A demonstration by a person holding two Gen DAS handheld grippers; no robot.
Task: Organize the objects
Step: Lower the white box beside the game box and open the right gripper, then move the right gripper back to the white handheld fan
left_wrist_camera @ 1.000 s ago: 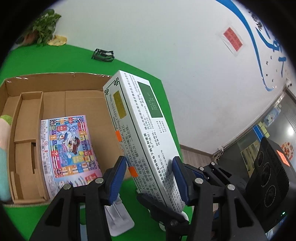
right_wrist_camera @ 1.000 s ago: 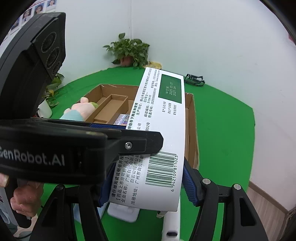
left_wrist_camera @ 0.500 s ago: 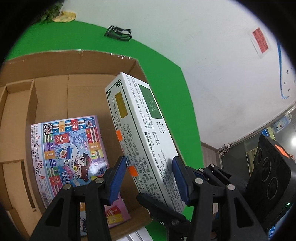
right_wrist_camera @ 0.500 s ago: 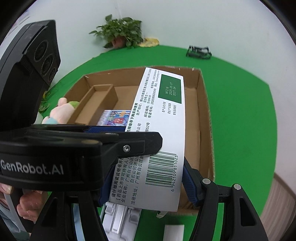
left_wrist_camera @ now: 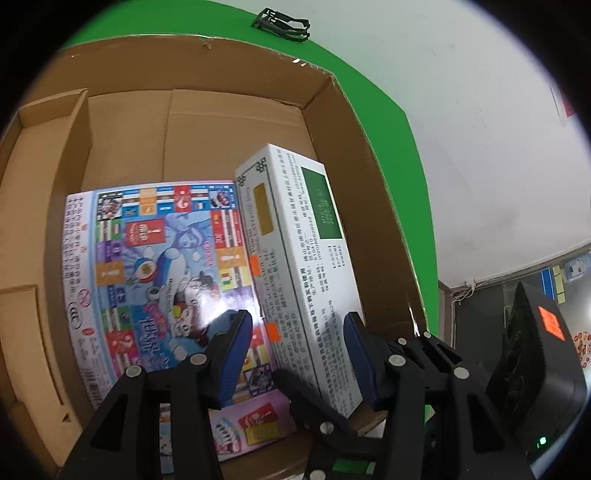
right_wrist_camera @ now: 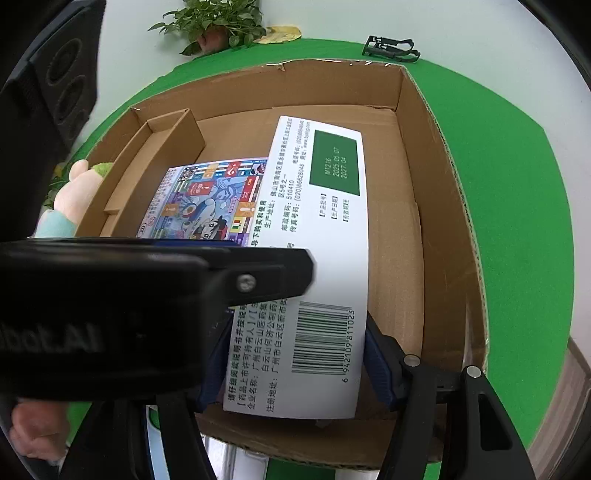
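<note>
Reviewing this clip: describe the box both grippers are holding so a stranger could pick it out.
Start at the open cardboard carton on the green table. Inside, beside a flat colourful cartoon game box, is a long white box. Only it has a green panel and barcode.

Your colour inventory:

- Long box: white, fine black print, a dark green panel, a mustard-yellow patch, small orange stickers; black barcode near its end.
- Flat game box: pale blue and pink, crowded with cartoon figures and red, orange, yellow squares.
- Cardboard box: plain brown, corrugated edge.
- Counter: bright green.
- Your right hand-held gripper: black frame, blue pads; your left hand-held gripper likewise.
- Soft toy: peach, pale teal, green.
- Plant: green leaves.
</note>
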